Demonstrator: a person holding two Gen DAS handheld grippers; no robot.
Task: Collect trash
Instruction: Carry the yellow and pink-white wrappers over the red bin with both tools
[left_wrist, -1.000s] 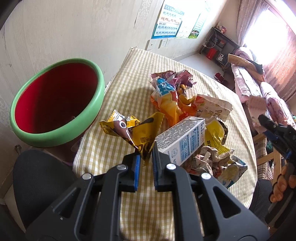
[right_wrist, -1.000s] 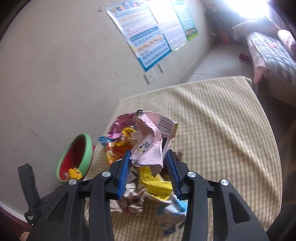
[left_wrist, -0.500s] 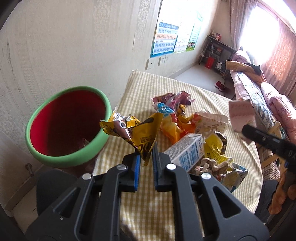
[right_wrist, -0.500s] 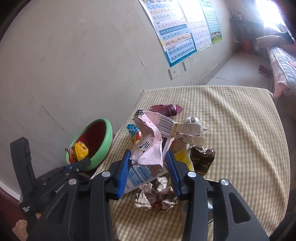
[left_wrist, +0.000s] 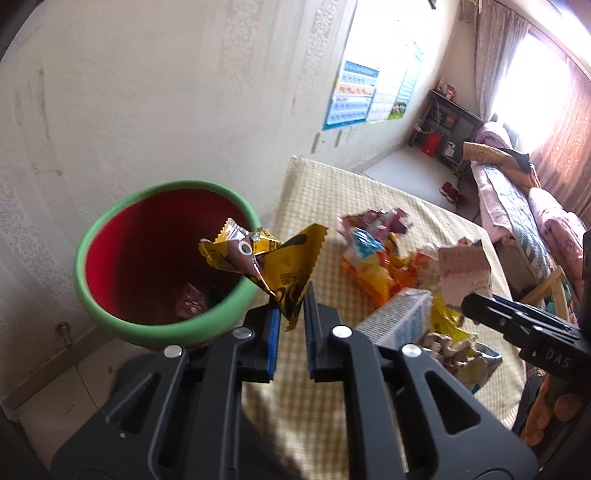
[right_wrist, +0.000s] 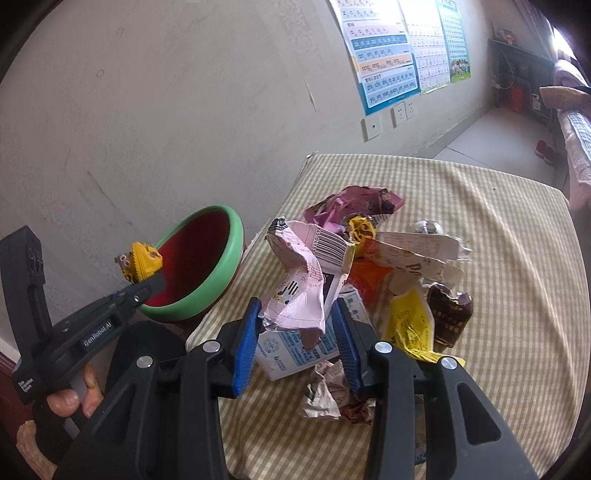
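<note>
Left wrist view, bottom centre: the left gripper (left_wrist: 291, 314) is pinching a crinkled yellow-and-brown foil snack wrapper (left_wrist: 273, 266) by its lower corner, jaws nearly closed on the thin film. The wrapper is hanging across the near rim of the round bin with green rim and red inside (left_wrist: 110, 321), at frame left; judging by that, it is being carried over for a drop. Brown print on the wrapper is showing, too creased to read. At least one small dark wrapper is already lying at the bin's bottom.

Right wrist view, lower centre: the right gripper (right_wrist: 293, 332) is clamping a crumpled pink paper carton (right_wrist: 299, 288), jaws part-way apart because the wad is bulky. It is being held clear above the pile, probably queued for the bin next. A barcode and a black music-note mark are showing on it; the digits are too small to read.

Just beyond, mid-frame: the remaining trash is lying heaped on the yellow checked tablecloth (right_wrist: 498, 221), including a white-and-blue printed milk carton (right_wrist: 295, 350), its text illegible, and a purple foil wrapper (right_wrist: 351, 203) farther back.

Left of frame, the left tool's body is reading "GenRobot.AI"; the right tool in the other view is showing "DAS".

Upper frame, on the wall: the blue-bordered pinyin chart poster (right_wrist: 384, 48) is reading "ang eng", "zhi chi shi".
</note>
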